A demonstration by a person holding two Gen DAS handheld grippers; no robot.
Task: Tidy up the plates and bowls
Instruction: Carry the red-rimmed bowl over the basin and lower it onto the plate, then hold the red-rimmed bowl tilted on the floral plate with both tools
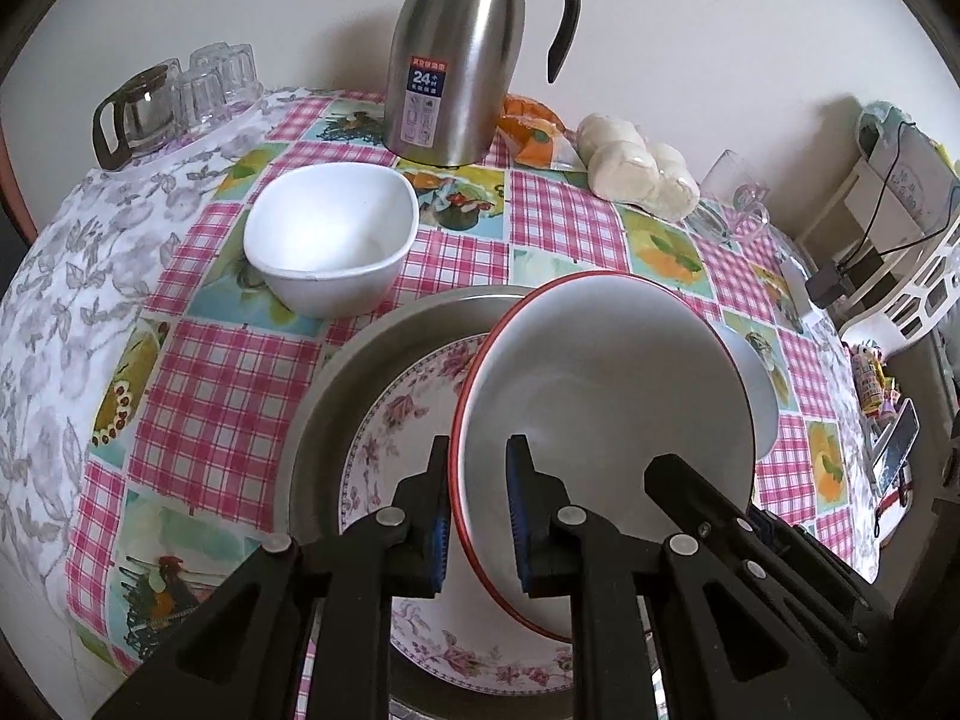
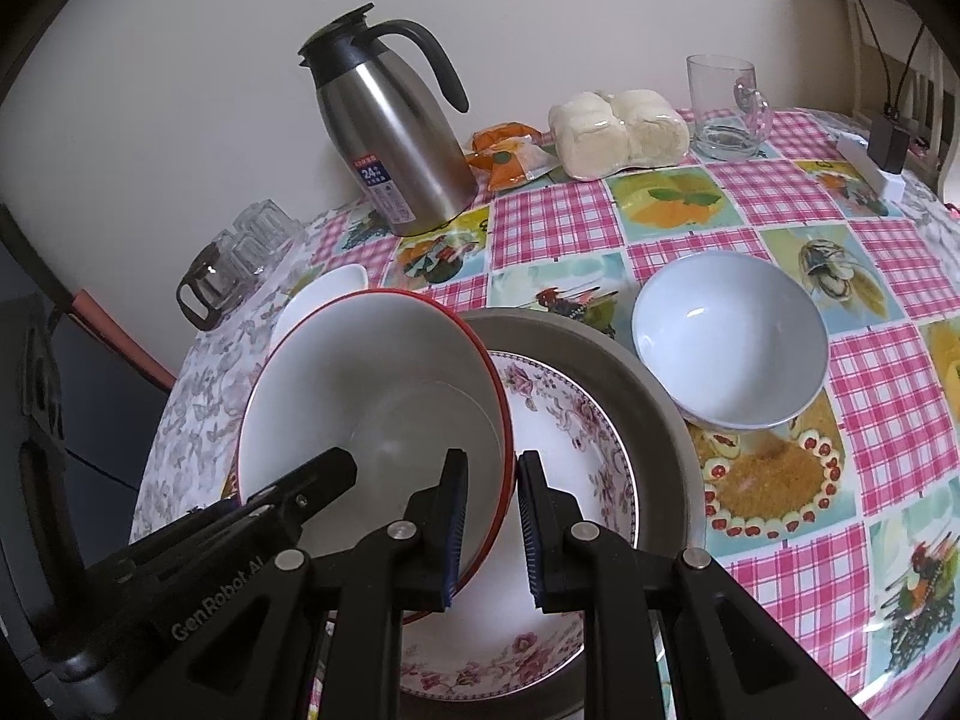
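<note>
A white bowl with a red rim [image 1: 600, 372] [image 2: 372, 378] hangs tilted over a floral plate [image 1: 408, 414] [image 2: 576, 420], which lies in a grey metal dish [image 1: 360, 372] [image 2: 636, 372]. My left gripper [image 1: 479, 462] is shut on the bowl's rim, one finger inside and one outside. My right gripper [image 2: 492, 468] is shut on the opposite rim in the same way. Each gripper shows in the other's view, the right gripper [image 1: 690, 480] and the left gripper [image 2: 324, 474]. A squarish white bowl [image 1: 330, 240] stands beyond on the left, and a pale blue bowl [image 2: 729, 336] on the right.
At the back of the checked tablecloth stand a steel thermos jug [image 1: 456, 60] [image 2: 390, 150], wrapped buns [image 2: 618, 126], an orange packet [image 2: 510, 156] and a glass mug [image 2: 726, 108]. Small glasses [image 1: 216, 84] and a glass pot [image 1: 135, 114] sit back left. A white rack [image 1: 906, 276] is at the right edge.
</note>
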